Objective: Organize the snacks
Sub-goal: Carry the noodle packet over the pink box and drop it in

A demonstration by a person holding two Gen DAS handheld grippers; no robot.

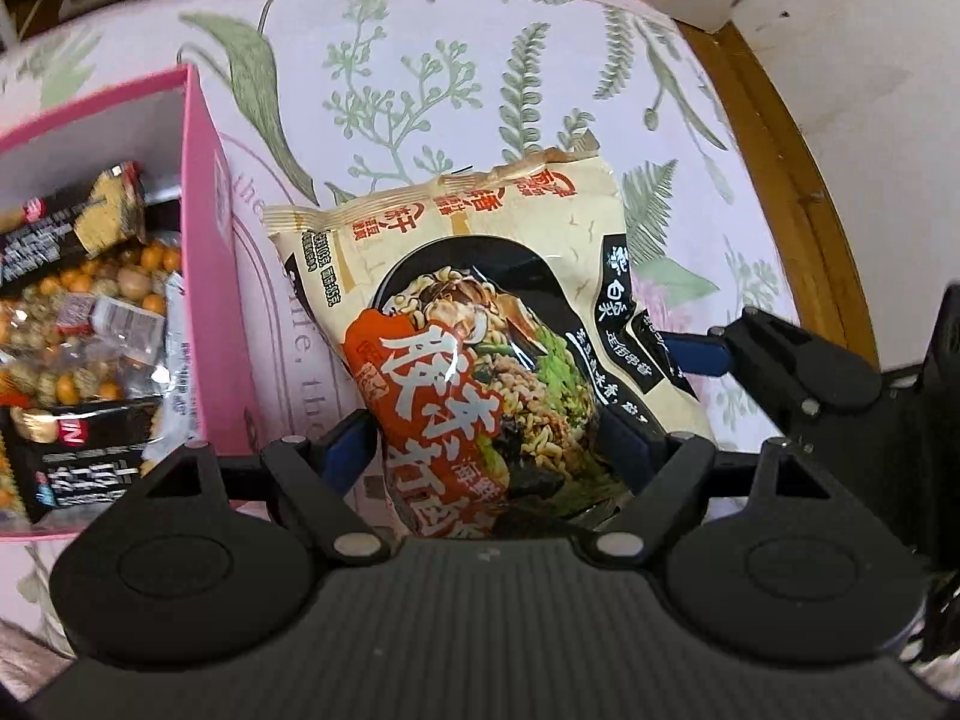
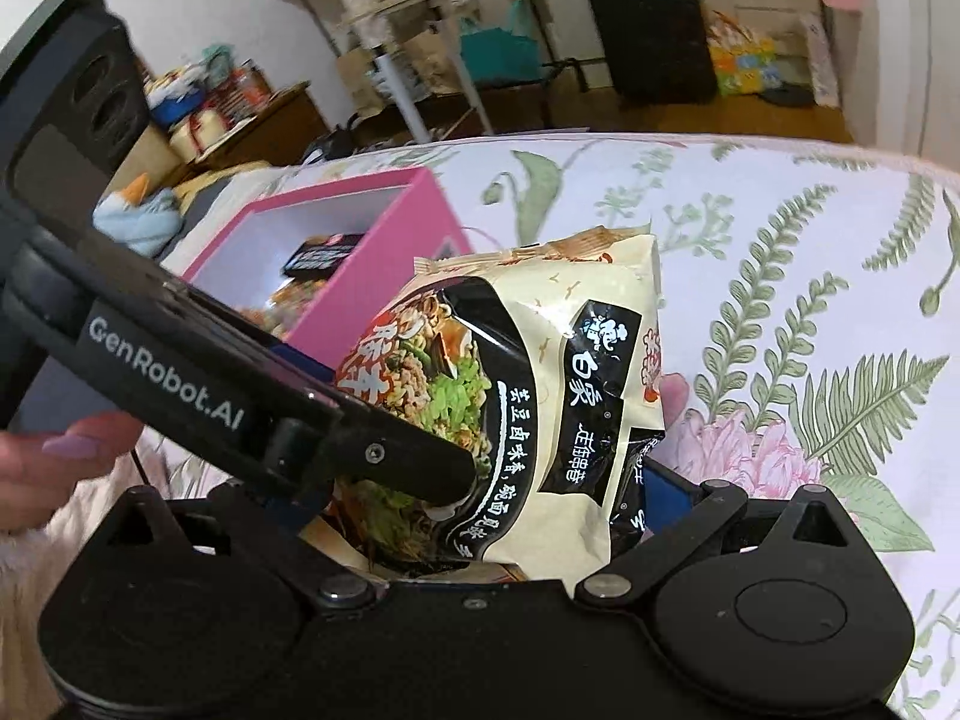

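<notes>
Both jaws closed on cream plastic instant-noodle packet (image 1: 480, 324), left gripper (image 1: 504, 438) wide across lower part, right gripper (image 2: 480, 516) on side edge. Packet lifted above floral-printed bed cover (image 1: 420, 60), just beside pink cardboard box (image 1: 207, 252) near cover's left edge, probably for dropping in with other snacks. Readable: "GenRobot.AI" on gripper arm; Chinese writing on packet.

Both wrist cameras look down closely, sharing the noodle packet (image 1: 480, 324).
</notes>
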